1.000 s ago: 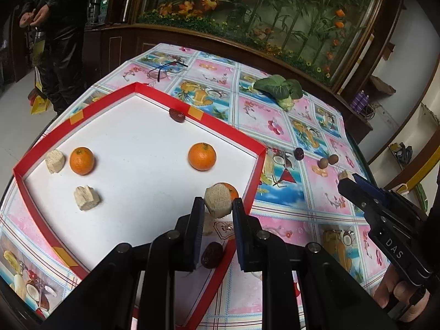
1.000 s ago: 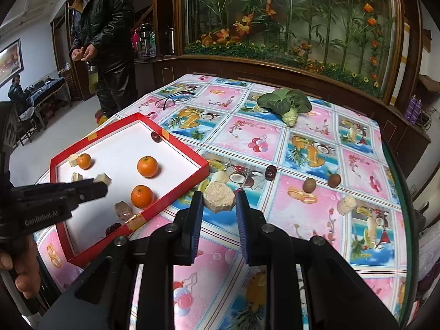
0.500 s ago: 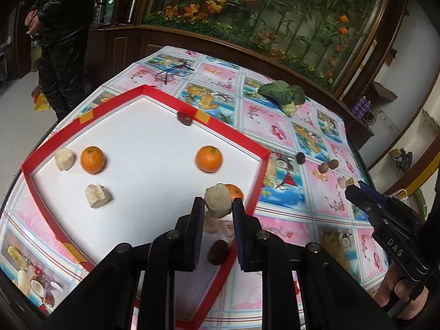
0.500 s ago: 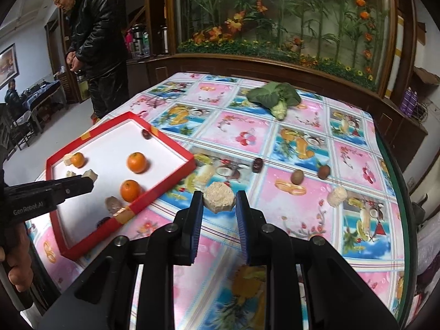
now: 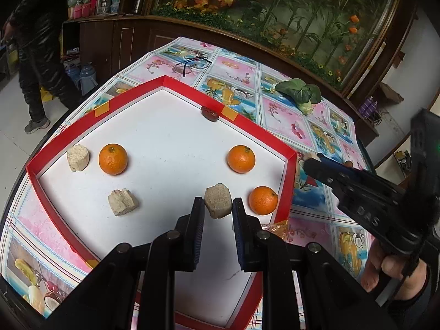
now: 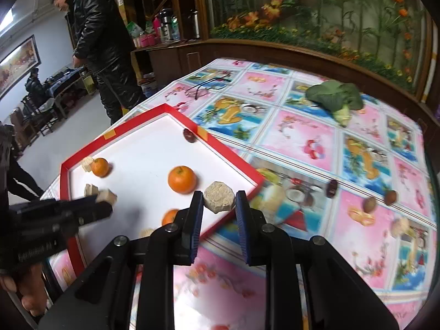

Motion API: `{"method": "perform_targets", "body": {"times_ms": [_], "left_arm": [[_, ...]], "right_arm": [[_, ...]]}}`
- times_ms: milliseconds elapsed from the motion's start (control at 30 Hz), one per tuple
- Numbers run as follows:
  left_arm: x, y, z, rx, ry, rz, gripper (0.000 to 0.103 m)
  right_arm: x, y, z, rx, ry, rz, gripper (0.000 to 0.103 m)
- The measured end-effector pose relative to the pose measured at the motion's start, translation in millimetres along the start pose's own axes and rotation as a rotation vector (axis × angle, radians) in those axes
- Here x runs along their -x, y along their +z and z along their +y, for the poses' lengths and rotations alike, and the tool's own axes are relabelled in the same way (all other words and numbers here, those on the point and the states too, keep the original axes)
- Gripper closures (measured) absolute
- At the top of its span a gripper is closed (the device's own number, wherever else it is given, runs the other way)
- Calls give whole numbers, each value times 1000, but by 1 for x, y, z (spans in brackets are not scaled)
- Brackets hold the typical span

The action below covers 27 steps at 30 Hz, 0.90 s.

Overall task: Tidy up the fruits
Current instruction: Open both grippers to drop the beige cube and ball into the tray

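Left gripper (image 5: 218, 206) fingers clamp a beige chunk (image 5: 218, 200); right gripper (image 6: 219, 202) likewise (image 6: 219, 196).

Counts: oranges, three, all in red tray (image 5: 286, 184); beige chunks, five, two clamped in grippers; dark red dates, two, one far in tray, one right on cloth; brown round fruits, two; leafy vegetable, one.

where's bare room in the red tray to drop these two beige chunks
The widest bare patch in the red tray is its white middle, bordered by the far date, the left orange and the right orange. It is crowded at the left by the beige round and broken chunk, and by the near-right orange.
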<state>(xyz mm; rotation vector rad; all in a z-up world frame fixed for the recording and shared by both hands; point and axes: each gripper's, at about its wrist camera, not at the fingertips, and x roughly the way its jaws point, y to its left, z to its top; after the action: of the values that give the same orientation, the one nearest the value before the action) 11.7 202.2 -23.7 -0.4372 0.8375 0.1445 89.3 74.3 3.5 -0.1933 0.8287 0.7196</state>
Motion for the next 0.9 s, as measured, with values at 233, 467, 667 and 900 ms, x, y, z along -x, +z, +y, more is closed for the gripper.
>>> {"method": "perform_targets", "body": {"times_ms": [233,467,667,900], "left_arm": [[1,-2,9,7,-3,6,84],[-1,4,13,24,0,20,84],[-6,-3,10,2,-10,48,83],[-1,-6,27,96,18,21,40]], "right_arm": [[-34,17,4,-2,6,46,77],[-59,42,42,56,77,76,77],[-88,54,55,72,82,114,77],[-101,58,56,102,79,147,56]]}}
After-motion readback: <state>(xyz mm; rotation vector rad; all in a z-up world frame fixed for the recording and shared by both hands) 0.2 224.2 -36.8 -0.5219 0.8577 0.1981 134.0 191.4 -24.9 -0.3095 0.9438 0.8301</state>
